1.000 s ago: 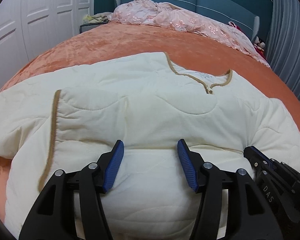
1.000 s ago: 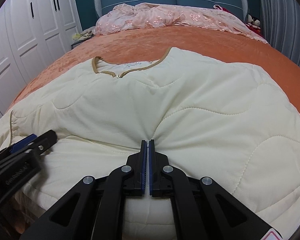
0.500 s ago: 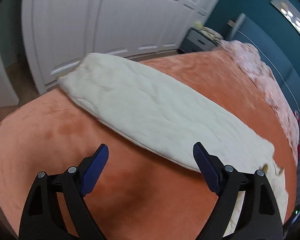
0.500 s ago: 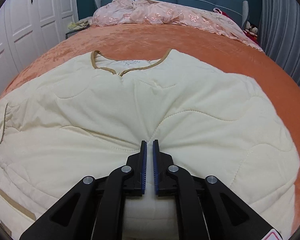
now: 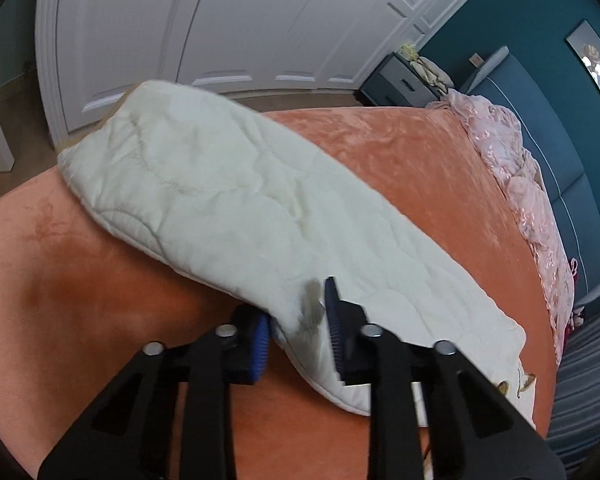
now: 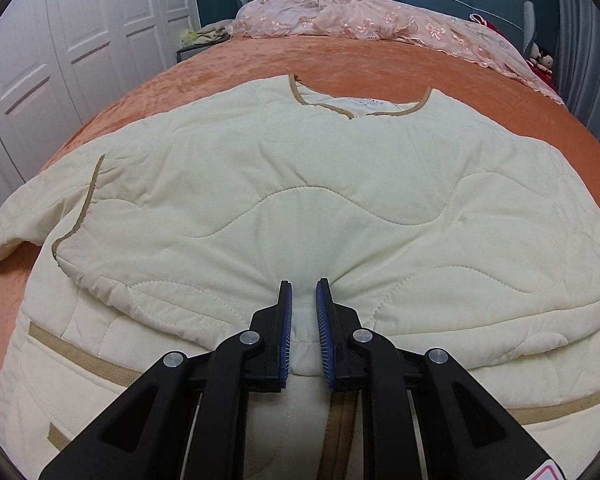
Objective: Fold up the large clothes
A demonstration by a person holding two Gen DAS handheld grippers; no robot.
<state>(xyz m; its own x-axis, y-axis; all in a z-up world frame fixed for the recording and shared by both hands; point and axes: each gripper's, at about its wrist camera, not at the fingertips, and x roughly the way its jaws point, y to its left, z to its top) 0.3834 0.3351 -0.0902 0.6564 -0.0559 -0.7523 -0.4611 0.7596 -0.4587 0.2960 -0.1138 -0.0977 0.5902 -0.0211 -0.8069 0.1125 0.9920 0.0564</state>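
Cream quilted jacket, two grippers

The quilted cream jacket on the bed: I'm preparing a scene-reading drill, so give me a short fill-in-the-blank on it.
1. The cream jacket lies on an ____ bedspread.
2. The jacket's neckline is trimmed in ____.
3. The left gripper is closing on the jacket's ____.
4. The crumpled bedding by the headboard is ____.

Missing words: orange; tan; sleeve; pink

Bare orange bedspread beyond the cream jacket; pink quilt heaped at the headboard.
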